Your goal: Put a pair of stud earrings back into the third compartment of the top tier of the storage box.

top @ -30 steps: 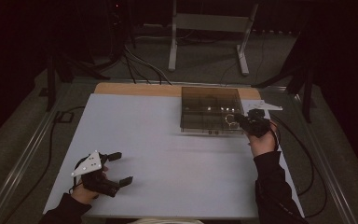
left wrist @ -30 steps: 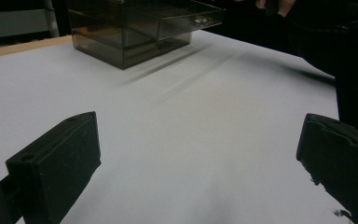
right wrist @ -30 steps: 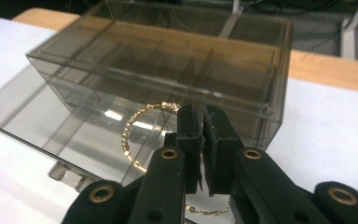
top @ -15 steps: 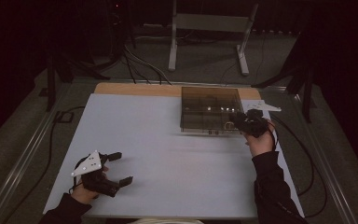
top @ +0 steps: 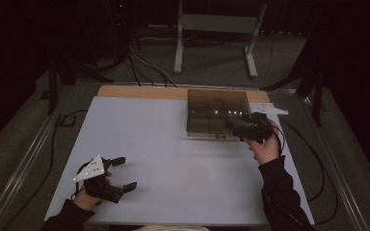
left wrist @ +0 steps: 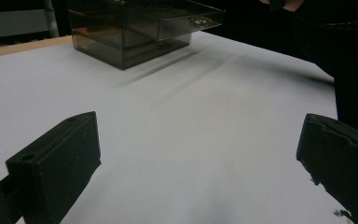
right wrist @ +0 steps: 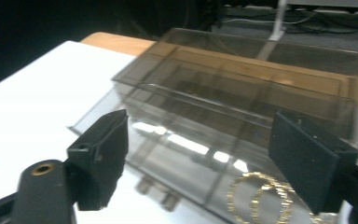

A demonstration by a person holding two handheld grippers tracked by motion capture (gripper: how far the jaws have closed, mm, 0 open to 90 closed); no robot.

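Observation:
A smoked see-through box [top: 217, 111] with inner compartments stands at the table's far right. Its low front drawer [right wrist: 182, 163] sticks out a little and holds gold rings [right wrist: 260, 198]. My right gripper [top: 237, 126] is open at the box's front right corner, and its jaws frame the drawer in the right gripper view [right wrist: 205, 154]. My left gripper [top: 125, 173] rests open near the table's front left corner with nothing between its jaws [left wrist: 200, 154]. The box [left wrist: 140, 28] shows far off in the left gripper view.
The white table top [top: 164, 144] stretches wide between the two grippers. A wooden strip [top: 139, 92] runs along its far edge. Cables [top: 318, 159] trail off the right side. A metal stand [top: 212, 33] is on the floor behind. A dark sleeve [left wrist: 340, 56] crosses the left gripper view.
My right gripper has slid left along the box's front, closer to the drawer. The left gripper has stayed put.

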